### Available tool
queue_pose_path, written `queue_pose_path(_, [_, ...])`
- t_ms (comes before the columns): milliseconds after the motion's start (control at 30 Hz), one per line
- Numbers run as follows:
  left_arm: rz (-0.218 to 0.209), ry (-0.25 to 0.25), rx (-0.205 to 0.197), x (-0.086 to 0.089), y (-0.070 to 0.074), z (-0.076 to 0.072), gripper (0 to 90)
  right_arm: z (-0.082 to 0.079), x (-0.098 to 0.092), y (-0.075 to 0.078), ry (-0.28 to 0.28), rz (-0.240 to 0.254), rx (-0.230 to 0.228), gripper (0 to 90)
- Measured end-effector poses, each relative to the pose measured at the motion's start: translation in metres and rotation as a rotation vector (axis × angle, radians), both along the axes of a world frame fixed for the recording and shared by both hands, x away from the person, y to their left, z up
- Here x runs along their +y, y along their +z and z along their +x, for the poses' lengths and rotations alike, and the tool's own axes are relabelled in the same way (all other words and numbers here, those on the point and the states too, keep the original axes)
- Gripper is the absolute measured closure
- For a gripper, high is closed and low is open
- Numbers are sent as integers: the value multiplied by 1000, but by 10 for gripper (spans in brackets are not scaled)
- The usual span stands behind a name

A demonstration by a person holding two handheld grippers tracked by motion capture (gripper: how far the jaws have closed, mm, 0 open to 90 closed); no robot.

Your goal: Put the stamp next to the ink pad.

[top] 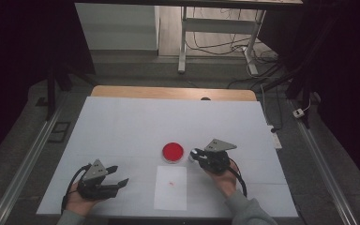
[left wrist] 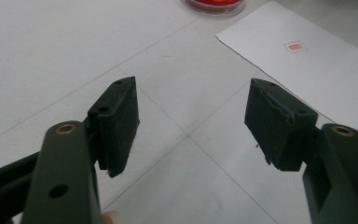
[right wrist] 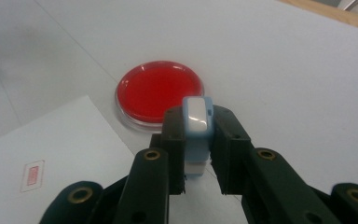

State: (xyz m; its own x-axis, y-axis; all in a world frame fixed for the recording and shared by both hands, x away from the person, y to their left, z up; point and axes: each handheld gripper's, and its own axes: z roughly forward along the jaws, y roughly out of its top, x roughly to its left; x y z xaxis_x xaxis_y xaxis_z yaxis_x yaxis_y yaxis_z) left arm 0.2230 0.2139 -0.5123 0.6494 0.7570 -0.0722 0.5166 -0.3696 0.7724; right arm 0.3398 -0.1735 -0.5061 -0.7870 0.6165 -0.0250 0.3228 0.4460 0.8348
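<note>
My right gripper [top: 197, 156] is shut on a small blue and white stamp [right wrist: 196, 140], gripping it by its sides. It hovers just right of a round red ink pad [top: 173, 152], which lies directly ahead in the right gripper view [right wrist: 158, 91]. A white sheet of paper [top: 170, 187] lies in front of the pad and bears a small red stamp mark [top: 171, 183] near its top. My left gripper [top: 120, 176] rests low at the front left, jaws open with nothing between them [left wrist: 191, 121]. It points toward the paper [left wrist: 307, 70].
A white cover [top: 122, 122] spreads over the table, with a strip of wood [top: 168, 92] showing at the far edge. Metal rails [top: 33, 154] run along both sides. Desk legs and cables [top: 243, 47] stand on the floor beyond.
</note>
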Motion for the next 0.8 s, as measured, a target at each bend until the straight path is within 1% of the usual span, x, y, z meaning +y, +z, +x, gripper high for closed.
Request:
queue_pose_path(67, [-1, 4, -2, 1, 0, 0, 351, 1, 3, -3, 4, -10, 8, 750])
queue_pose_path(133, [-3, 7, 0, 1, 0, 0, 351, 2, 4, -5, 4, -25, 7, 748])
queue_pose_path(267, [1, 3, 3, 1, -1, 0, 349, 2, 4, -5, 2, -20, 4, 742])
queue_pose_path(367, [1, 3, 3, 1, -1, 0, 347, 2, 4, -5, 1, -17, 4, 684])
queue_pose_path(533, [1, 6, 2, 1, -1, 0, 347, 2, 3, -3, -4, 10, 2, 570])
queue_pose_path(600, [1, 9, 2, 2, -1, 0, 346, 1, 1, 0, -16, 20, 1, 521])
queue_pose_path(700, [-6, 16, 7, 4, -2, 2, 344, -3, -9, 6, -5, 57, -3, 474])
queue_pose_path(800, [-11, 18, 13, 5, -3, 4, 343, -8, -25, 11, 8, 87, -28, 454])
